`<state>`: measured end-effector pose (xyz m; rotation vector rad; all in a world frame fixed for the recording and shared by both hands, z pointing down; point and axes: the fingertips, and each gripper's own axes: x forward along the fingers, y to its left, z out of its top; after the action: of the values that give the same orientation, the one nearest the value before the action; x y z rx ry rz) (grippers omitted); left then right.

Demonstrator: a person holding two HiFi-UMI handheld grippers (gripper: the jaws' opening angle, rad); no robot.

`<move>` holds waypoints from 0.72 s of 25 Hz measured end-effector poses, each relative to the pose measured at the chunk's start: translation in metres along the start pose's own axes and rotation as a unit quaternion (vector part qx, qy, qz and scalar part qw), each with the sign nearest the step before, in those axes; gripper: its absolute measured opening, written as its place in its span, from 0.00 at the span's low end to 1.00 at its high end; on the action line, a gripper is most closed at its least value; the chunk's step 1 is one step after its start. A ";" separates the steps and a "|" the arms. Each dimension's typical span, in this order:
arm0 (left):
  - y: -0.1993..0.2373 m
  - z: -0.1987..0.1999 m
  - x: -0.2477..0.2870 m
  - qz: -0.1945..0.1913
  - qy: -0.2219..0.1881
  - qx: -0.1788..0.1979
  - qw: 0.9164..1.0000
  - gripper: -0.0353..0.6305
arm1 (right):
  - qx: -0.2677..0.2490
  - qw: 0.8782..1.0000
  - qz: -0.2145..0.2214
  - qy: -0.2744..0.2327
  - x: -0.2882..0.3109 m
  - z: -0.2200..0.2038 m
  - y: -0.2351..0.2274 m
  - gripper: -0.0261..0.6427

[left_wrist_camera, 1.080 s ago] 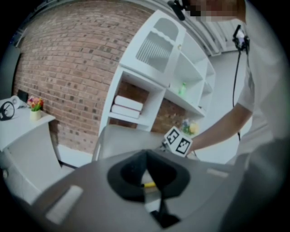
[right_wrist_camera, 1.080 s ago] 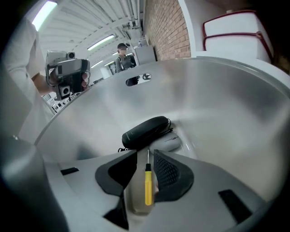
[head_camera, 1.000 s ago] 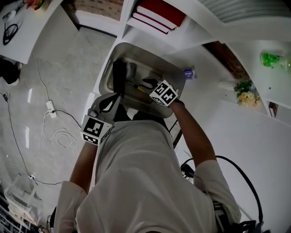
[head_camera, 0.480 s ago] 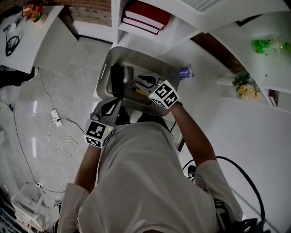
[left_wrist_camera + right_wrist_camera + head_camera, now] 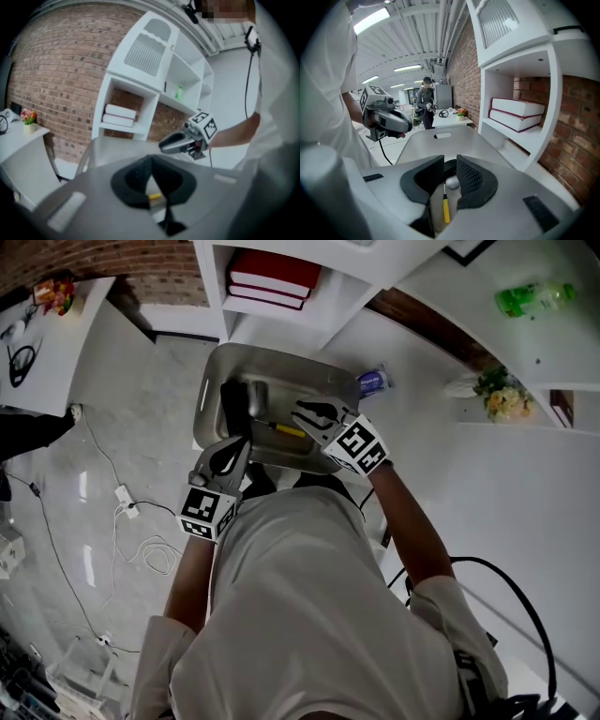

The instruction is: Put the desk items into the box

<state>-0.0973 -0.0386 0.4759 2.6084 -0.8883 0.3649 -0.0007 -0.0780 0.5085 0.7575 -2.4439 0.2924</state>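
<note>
Hovering above the middle of the box [image 5: 210,381], the right tool [image 5: 305,410] closes empty jaws over a yellow screwdriver [image 5: 446,210]; the left tool [image 5: 239,442], shut and empty, hangs at the near-left corner.

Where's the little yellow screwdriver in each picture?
Head view: the yellow screwdriver lies inside the grey box, in the middle of the upper half.
Left gripper view: only a yellow sliver shows, low centre.
Right gripper view: low centre, shaft pointing away.
Shared landmark: the stacked books beyond the box.
</note>
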 end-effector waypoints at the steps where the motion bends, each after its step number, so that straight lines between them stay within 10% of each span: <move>1: -0.001 0.001 0.002 -0.001 -0.002 -0.001 1.000 0.06 | 0.006 1.000 -0.007 -0.006 -0.007 0.000 0.000 0.15; 18: -0.017 0.015 0.019 -0.045 0.011 0.014 0.999 0.06 | 0.138 0.984 -0.079 -0.086 -0.085 -0.018 -0.002 0.04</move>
<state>-0.0697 -0.0424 0.4651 2.6537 -0.7614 0.3819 0.0662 -0.0346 0.4745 1.1311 -2.5139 0.5311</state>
